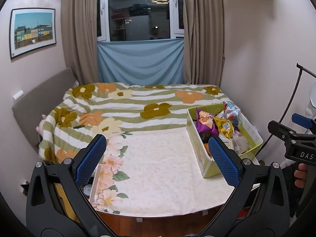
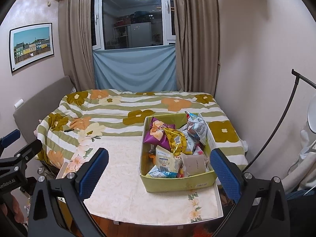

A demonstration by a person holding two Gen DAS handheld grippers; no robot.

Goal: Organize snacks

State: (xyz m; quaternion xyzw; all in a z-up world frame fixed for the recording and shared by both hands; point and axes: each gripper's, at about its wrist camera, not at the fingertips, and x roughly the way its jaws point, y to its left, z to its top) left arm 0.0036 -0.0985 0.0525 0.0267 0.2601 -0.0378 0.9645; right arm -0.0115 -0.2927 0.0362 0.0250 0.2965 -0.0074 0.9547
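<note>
A green cardboard box (image 2: 178, 183) full of snack packets stands on the right side of a cream floral table (image 2: 138, 197). It also shows in the left wrist view (image 1: 199, 148). Inside lie a purple bag (image 2: 158, 134), a gold packet (image 2: 175, 140), a blue and white packet (image 2: 197, 126), a pale packet (image 2: 165, 160) and a brown packet (image 2: 194, 165). My right gripper (image 2: 159, 173) is open and empty, just in front of the box. My left gripper (image 1: 157, 160) is open and empty over the table's middle, left of the box.
A bed with a green striped flower quilt (image 1: 126, 106) lies beyond the table. Curtains and a window (image 1: 138, 9) stand at the back. A black lamp stand (image 2: 276, 134) curves at the right wall. The table's front edge (image 1: 158, 215) is close to me.
</note>
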